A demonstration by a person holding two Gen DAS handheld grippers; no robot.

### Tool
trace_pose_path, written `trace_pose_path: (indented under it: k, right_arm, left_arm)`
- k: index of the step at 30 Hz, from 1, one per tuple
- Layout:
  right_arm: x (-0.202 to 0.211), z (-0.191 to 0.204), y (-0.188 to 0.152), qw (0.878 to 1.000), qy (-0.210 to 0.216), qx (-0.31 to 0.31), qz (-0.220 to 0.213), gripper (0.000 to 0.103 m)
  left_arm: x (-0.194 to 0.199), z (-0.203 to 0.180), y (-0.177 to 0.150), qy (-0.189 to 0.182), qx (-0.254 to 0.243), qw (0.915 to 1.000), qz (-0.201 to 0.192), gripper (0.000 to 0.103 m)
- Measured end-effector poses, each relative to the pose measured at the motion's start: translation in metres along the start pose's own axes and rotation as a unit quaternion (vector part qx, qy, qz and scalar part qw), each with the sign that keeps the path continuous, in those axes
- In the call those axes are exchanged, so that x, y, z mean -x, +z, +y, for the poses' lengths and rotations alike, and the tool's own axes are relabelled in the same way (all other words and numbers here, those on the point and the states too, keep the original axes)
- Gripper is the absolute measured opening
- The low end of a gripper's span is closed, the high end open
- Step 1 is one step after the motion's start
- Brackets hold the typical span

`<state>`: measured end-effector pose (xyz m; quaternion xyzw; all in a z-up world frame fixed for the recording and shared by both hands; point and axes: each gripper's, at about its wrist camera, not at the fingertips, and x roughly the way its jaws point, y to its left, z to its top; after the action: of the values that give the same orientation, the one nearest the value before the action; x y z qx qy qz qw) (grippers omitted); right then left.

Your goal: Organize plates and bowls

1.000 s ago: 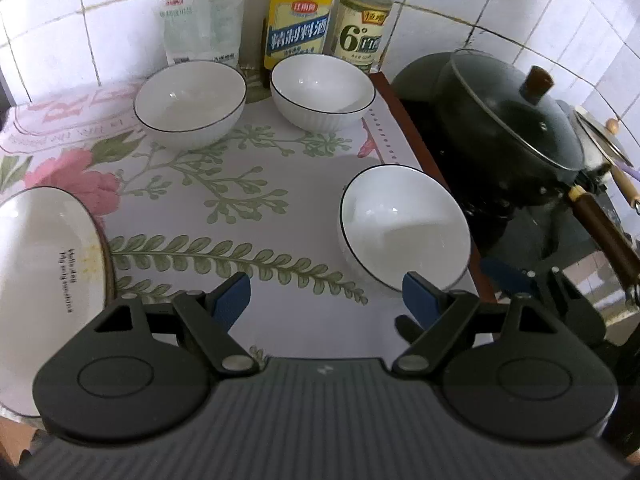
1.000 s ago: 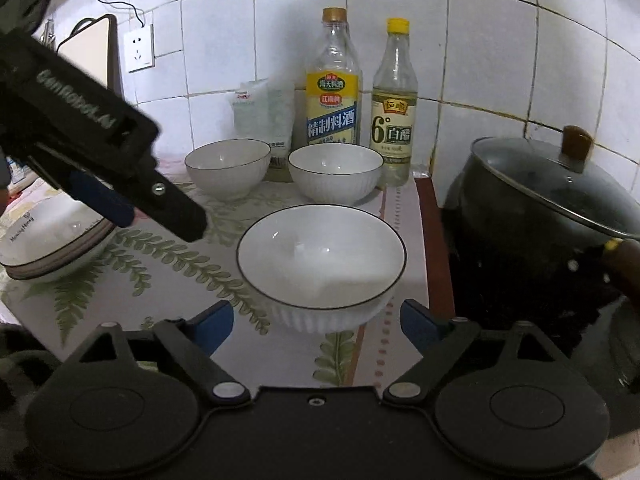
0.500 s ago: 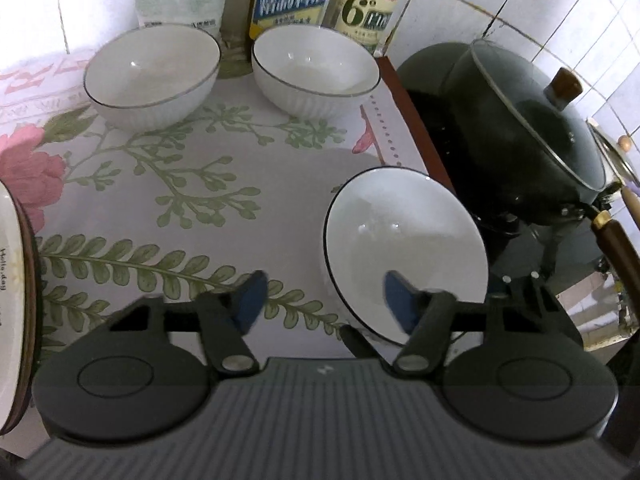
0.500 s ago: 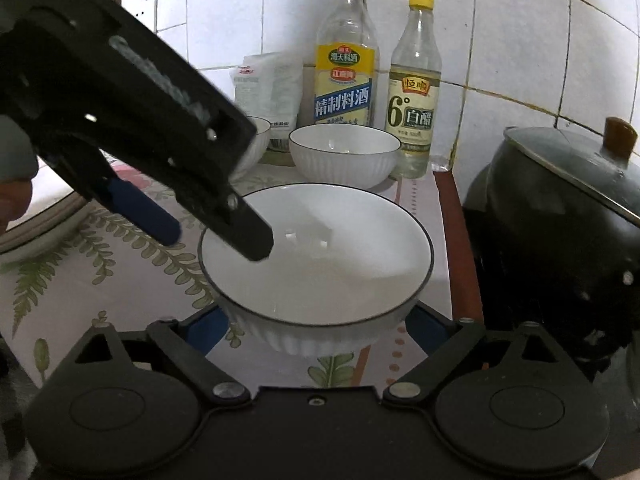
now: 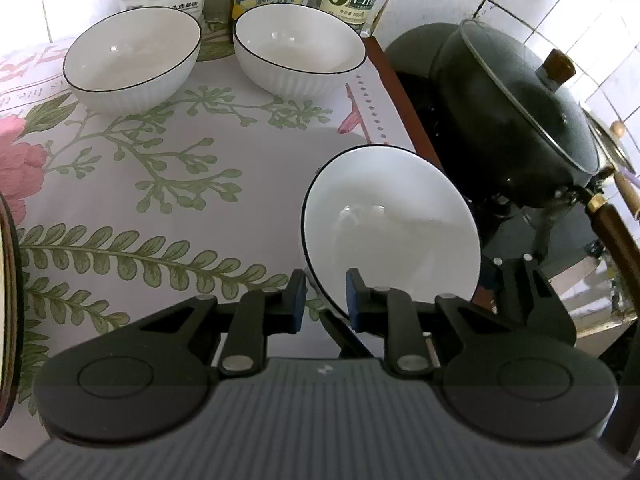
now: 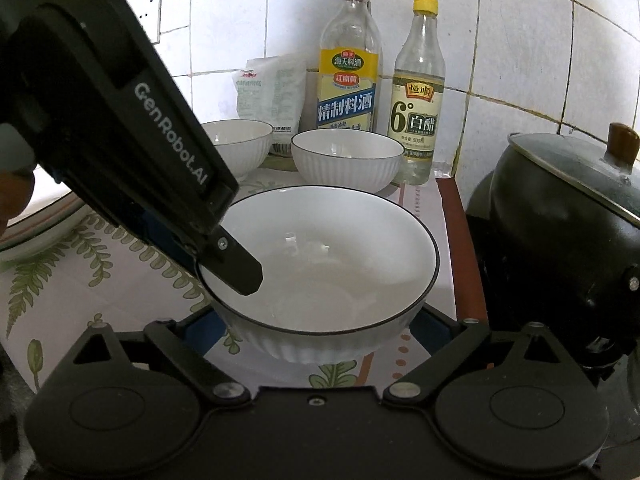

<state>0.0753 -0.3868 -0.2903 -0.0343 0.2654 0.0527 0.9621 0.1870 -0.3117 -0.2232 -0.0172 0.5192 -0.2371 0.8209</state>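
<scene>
**Me:** While my left gripper is closing, its jaws are pinching the near rim of the front bowl, one finger inside and one outside. I am keeping my right gripper spread wide around the same bowl's ribbed side. I cannot tell if its pads are touching.

**Helper:** Where is that bowl sitting?

**Me:** It is sitting on the flowery tablecloth, near the table's right edge, just beside the black pot.

**Helper:** How much are we getting done?

**Me:** I think we are only starting. No bowl is stacked yet. This one is grabbed but I cannot see it lifted. Two more bowls are waiting at the back, the left back bowl and the right back bowl. A plate is peeking in at the left edge, well apart from them.

**Helper:** What are they feeling like?

**Me:** They are looking hard, white and shiny, round with a thin dark line on the rim and little ridges outside. I am guessing they are slippery, so a rim pinch could slide. The cloth is looking smooth and flat. Behind the back bowls, two clear bottles are standing by the tiled wall, the cooking wine bottle and the vinegar bottle, with a white bag beside them.
</scene>
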Motion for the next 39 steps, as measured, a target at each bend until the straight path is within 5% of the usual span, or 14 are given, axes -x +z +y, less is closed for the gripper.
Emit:
trace_pose_path:
  k: [22, 39]
  right_arm:
    - [0.044, 0.067, 0.030, 0.998, 0.030, 0.055, -0.027, 0.100]
    - [0.007, 0.101, 0.036, 0.997, 0.058, 0.052, 0.001, 0.100]
  left_arm:
    - [0.084, 0.047, -0.028, 0.003, 0.006, 0.9998, -0.016, 0.019]
    - [0.074, 0.092, -0.032, 0.032, 0.023, 0.9992, -0.003, 0.019]
